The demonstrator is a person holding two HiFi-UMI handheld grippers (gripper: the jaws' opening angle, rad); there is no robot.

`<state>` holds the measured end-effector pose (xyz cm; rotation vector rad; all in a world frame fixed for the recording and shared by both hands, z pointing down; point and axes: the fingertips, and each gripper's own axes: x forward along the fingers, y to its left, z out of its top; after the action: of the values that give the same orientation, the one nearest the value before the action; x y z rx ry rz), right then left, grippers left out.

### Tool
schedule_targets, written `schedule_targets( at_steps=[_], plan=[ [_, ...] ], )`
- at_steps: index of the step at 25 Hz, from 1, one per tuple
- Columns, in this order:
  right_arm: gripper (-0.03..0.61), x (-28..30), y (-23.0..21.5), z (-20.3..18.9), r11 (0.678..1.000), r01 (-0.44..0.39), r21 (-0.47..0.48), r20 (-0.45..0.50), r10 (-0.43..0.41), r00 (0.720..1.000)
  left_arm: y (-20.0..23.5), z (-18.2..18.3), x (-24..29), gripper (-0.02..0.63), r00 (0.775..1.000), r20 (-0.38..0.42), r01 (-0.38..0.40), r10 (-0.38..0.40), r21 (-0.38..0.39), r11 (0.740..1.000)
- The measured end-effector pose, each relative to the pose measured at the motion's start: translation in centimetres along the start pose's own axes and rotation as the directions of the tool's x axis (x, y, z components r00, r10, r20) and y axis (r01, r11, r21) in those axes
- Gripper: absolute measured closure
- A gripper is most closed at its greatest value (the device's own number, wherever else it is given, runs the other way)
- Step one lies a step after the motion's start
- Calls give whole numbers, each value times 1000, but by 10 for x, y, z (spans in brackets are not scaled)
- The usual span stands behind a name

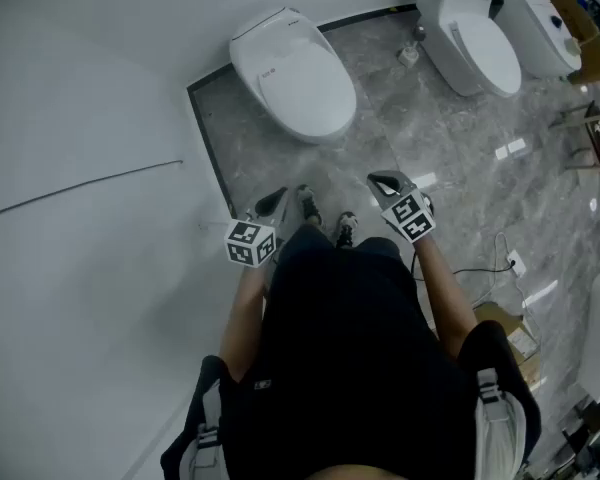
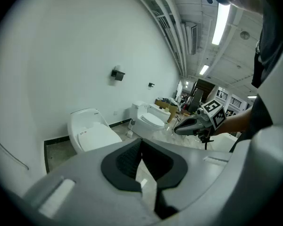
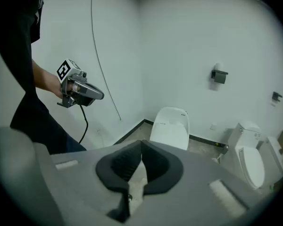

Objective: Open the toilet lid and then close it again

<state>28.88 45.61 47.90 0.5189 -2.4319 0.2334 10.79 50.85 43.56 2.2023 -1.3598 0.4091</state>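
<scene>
A white toilet [image 1: 292, 78] stands by the wall with its lid down; it also shows in the left gripper view as toilet [image 2: 89, 133] and in the right gripper view as toilet [image 3: 170, 128]. My left gripper [image 1: 278, 196] hovers in front of it, well short of the bowl, jaws shut with nothing between them. My right gripper [image 1: 380, 180] is level with it to the right, also shut and empty. Each gripper view looks over its own closed jaws, left gripper [image 2: 141, 142] and right gripper [image 3: 141, 145], toward the toilet.
Two more white toilets [image 1: 475, 43] [image 1: 540, 28] stand along the back wall to the right. A white wall [image 1: 80, 168] with a thin cable [image 1: 80, 193] runs along the left. The person's shoes [image 1: 310, 208] rest on the grey marble floor. Cardboard boxes [image 1: 585, 38] sit at far right.
</scene>
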Motion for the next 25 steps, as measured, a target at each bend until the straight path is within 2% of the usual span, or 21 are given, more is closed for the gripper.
schedule_targets(
  at_steps=[10, 25],
  plan=[
    [574, -7, 2, -12, 1000, -11, -11, -7, 11, 1000, -14, -14, -1, 603, 1000, -4, -9, 9, -27, 1000],
    [574, 0, -1, -1, 1000, 18, -18, -10, -18, 1000, -1, -14, -7, 603, 1000, 13, -24, 25, -53, 998]
  ],
)
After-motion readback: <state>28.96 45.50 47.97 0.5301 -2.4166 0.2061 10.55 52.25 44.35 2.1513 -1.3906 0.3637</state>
